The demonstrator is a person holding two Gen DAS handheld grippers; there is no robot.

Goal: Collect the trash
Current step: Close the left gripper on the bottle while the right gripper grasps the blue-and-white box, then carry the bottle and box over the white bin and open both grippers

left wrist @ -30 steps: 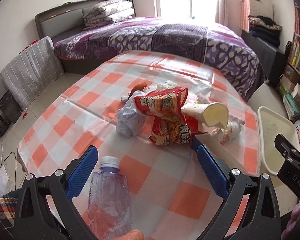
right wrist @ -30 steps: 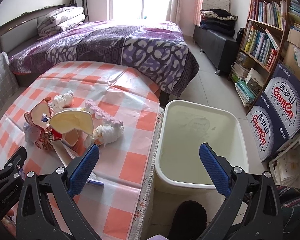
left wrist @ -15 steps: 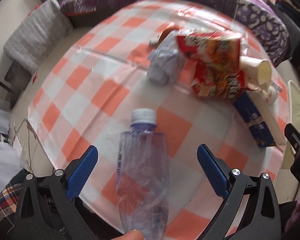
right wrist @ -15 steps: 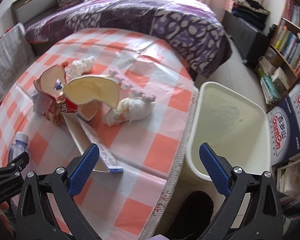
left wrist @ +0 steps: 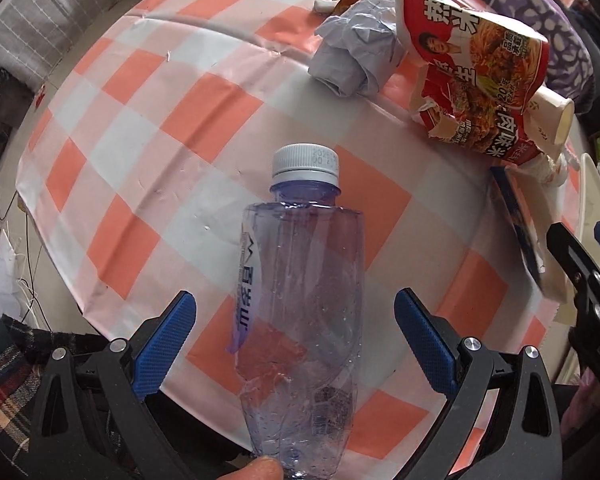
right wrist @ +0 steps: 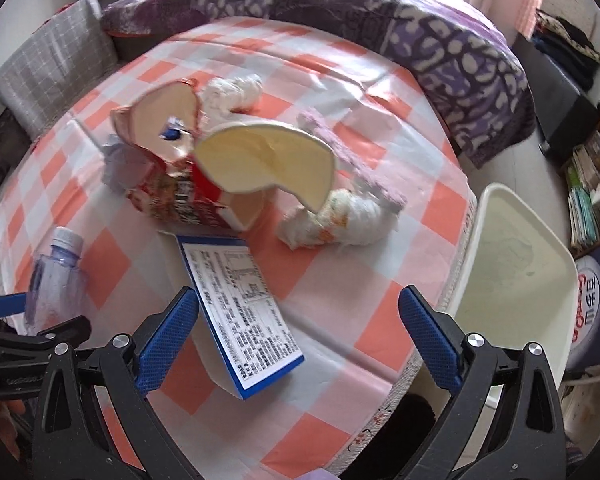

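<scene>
Trash lies scattered on the checked tablecloth (left wrist: pixel 204 128); nearest, lower centre of the left view, a crushed plastic bottle (left wrist: pixel 300 304) sits between the wide-spread fingers of the left gripper (left wrist: pixel 296 336), untouched, apparently lined up for a pinch; the right gripper (right wrist: pixel 298 332), equally wide and empty, hovers over a blue-edged carton (right wrist: pixel 240 304) at lower centre; beyond, mid-frame, noodle cup (right wrist: pixel 260 164) and tissue wad (right wrist: pixel 340 220); at right edge the white bin (right wrist: pixel 516 264) waits beside the table, judged the drop point.
</scene>
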